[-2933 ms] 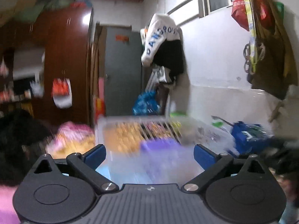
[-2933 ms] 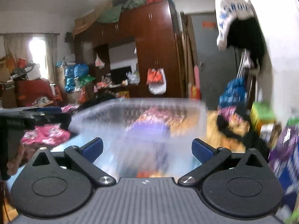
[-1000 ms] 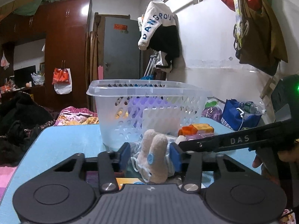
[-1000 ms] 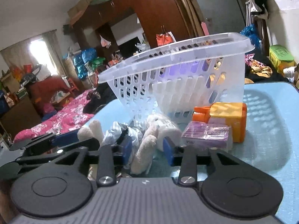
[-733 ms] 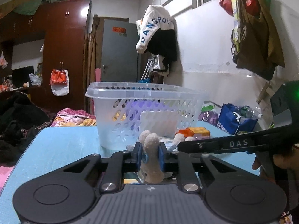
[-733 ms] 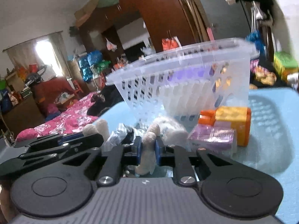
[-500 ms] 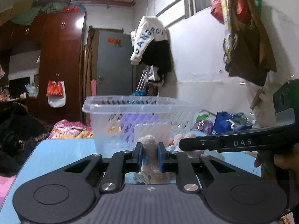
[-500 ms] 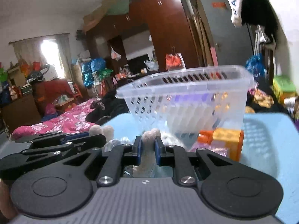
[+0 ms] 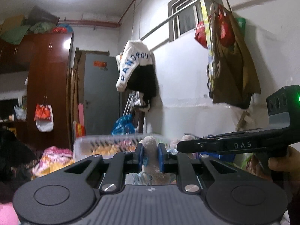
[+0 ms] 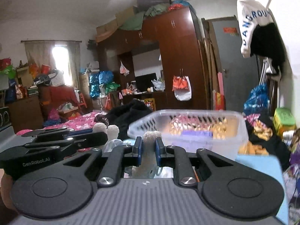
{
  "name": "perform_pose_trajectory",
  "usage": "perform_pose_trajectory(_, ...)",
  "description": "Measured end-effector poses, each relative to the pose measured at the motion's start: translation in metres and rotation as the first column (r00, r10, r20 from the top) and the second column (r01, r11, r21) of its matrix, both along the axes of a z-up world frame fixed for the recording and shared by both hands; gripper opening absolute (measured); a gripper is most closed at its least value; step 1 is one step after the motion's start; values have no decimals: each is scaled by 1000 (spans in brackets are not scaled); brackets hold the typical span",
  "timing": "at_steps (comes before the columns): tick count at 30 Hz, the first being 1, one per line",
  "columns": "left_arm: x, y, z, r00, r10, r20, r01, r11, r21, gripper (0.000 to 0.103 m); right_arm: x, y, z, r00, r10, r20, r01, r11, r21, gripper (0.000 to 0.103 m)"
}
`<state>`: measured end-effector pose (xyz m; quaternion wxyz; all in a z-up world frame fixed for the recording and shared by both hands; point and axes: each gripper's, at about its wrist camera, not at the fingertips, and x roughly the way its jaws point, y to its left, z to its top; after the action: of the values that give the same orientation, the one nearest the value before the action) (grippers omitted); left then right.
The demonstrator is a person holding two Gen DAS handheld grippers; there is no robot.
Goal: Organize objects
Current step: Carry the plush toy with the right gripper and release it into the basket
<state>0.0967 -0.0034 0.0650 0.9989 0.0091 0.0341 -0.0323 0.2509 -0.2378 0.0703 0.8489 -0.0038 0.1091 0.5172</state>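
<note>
both jaws pinch the plush toy (image 9: 150, 148) (two limbs); only the right wrist view shows the basket (image 10: 187, 129) interior.

Plush toy (image 10: 149, 146) near, between both grippers; basket (image 10: 196, 131) just behind it on table (image 10: 258, 166); wardrobe (image 10: 174, 56) far, door (image 10: 234, 65) to its right

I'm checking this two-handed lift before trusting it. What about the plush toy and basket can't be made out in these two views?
- Plush toy body, left wrist view: hidden behind the left gripper.
- Same toy, right wrist view: only limb ends show above the right gripper.
- Plastic basket contents: motion-blurred.
- Table beneath the toy: hidden in both views.
</note>
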Motion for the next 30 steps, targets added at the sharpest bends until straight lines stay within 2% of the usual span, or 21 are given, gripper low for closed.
perform_pose_trajectory(4,16,5,35,999,9,35,-10,999,34,20,7,18,33,998,-20,56,20,1000,6,16)
perform_pose_trajectory(7,37,11,55,999,14,35,-16,998,59,20,24,38,46,998,-22,61,21,1000,11,16)
perform_pose_trajectory(11,74,30,65,999,43,1,-43,997,71,20,53,76,43,998,-31,50,32,999,-14,16)
perform_pose_trajectory(15,115,58,57,996,68,-59,-65,997,48,19,87,108,23,999,-32,-14,31,999,-39,16)
perform_pose_trajectory(19,148,79,39,987,93,-129,-90,996,26,19,109,140,-4,998,-47,-34,43,993,-111,16)
perform_pose_trajectory(22,163,86,25,978,104,-179,-100,995,28,19,117,146,-18,996,-48,-75,37,989,-142,16)
perform_pose_trajectory(26,165,91,13,976,90,-200,-90,996,9,21,120,139,-19,993,-62,-98,46,987,-152,16)
perform_pose_trajectory(27,164,92,12,976,96,-195,-96,995,5,24,122,137,-20,992,-59,-114,40,986,-160,18)
perform_pose_trajectory(28,163,92,13,976,105,-191,-106,994,2,29,122,133,-17,991,-60,-119,40,986,-164,25)
perform_pose_trajectory(29,163,93,13,976,117,-186,-119,993,1,48,121,132,-15,991,-69,-112,50,986,-161,33)
perform_pose_trajectory(30,161,93,13,976,127,-176,-129,992,1,66,120,128,-13,991,-94,-95,78,984,-159,48)
